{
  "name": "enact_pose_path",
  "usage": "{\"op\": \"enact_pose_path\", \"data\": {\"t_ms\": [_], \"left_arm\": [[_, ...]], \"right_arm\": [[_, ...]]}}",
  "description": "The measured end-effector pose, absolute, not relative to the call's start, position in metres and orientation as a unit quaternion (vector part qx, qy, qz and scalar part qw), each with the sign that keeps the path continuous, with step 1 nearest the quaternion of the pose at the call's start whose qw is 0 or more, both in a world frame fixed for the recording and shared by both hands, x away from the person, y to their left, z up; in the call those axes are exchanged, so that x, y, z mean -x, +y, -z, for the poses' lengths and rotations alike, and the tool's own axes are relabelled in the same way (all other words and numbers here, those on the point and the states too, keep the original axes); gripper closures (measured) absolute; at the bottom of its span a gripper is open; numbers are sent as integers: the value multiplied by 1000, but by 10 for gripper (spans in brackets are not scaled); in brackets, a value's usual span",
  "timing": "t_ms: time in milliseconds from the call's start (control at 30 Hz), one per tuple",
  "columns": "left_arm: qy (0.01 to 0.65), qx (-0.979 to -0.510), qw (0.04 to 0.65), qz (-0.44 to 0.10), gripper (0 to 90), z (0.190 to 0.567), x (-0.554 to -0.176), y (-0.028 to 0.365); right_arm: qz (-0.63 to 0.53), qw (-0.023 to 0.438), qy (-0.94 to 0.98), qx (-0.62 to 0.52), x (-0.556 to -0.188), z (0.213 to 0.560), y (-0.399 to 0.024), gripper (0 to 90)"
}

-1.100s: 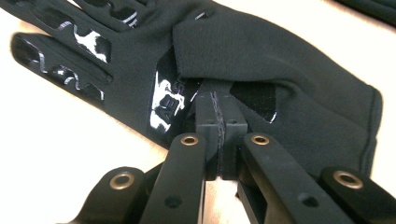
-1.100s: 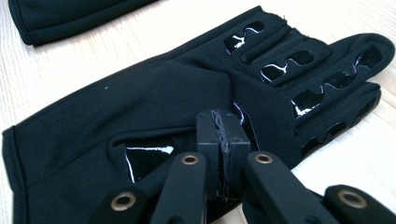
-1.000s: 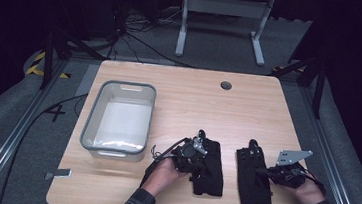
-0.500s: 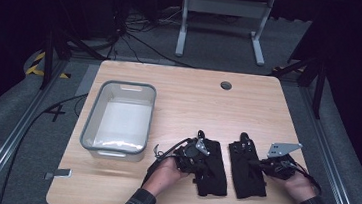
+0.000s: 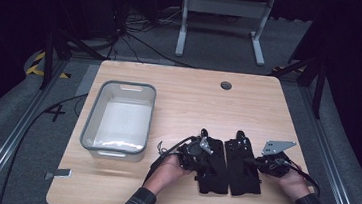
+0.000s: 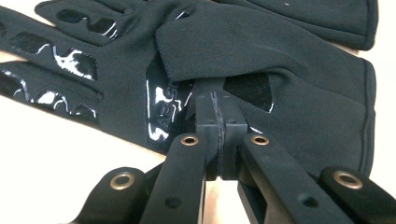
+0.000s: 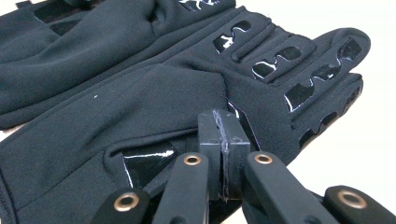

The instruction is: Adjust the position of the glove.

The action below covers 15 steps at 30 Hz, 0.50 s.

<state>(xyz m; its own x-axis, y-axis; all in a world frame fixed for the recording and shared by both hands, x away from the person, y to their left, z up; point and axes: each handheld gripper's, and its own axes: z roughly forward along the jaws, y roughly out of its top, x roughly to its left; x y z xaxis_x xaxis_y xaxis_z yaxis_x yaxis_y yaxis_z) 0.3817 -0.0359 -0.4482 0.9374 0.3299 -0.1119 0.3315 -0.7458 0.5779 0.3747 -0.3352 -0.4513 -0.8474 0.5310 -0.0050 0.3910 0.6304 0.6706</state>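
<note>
Two black gloves with glossy grip patches lie side by side, almost touching, near the table's front edge. My left gripper (image 5: 207,159) is shut on a folded flap of the left glove (image 5: 211,180). In the left gripper view the fold rises from the closed tips of the left gripper (image 6: 217,100) over the left glove's palm (image 6: 280,60). My right gripper (image 5: 251,161), which carries a grey three-cornered plate, is shut on the right glove (image 5: 245,177). In the right gripper view the closed tips of the right gripper (image 7: 223,123) pinch the right glove's (image 7: 154,93) fabric beside a glossy patch.
A grey-rimmed translucent bin (image 5: 90,118) stands at the table's left. A round cable hole (image 5: 226,85) sits near the wooden table's (image 5: 194,98) far edge. A small grey tag (image 5: 59,173) lies at the front left corner. Cables and a white frame (image 5: 222,15) are on the floor behind.
My right gripper has slid left with the right glove, closing the gap between the two gloves. The left gripper and its glove have hardly moved.
</note>
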Motion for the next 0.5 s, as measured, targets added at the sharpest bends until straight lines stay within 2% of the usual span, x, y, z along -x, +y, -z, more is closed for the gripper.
{"op": "enact_pose_path", "data": {"t_ms": [167, 367, 500], "left_arm": [[177, -933, 313, -1, 894, 447, -382, -36], [205, -922, 329, -10, 802, 440, -374, -23], [240, -909, 339, -14, 693, 439, -367, -10]], "right_arm": [[-346, 103, 897, -255, -374, 450, -336, 900], [-357, 112, 892, -254, -369, 443, -344, 900], [-354, 112, 894, -251, -361, 444, -353, 900]]}}
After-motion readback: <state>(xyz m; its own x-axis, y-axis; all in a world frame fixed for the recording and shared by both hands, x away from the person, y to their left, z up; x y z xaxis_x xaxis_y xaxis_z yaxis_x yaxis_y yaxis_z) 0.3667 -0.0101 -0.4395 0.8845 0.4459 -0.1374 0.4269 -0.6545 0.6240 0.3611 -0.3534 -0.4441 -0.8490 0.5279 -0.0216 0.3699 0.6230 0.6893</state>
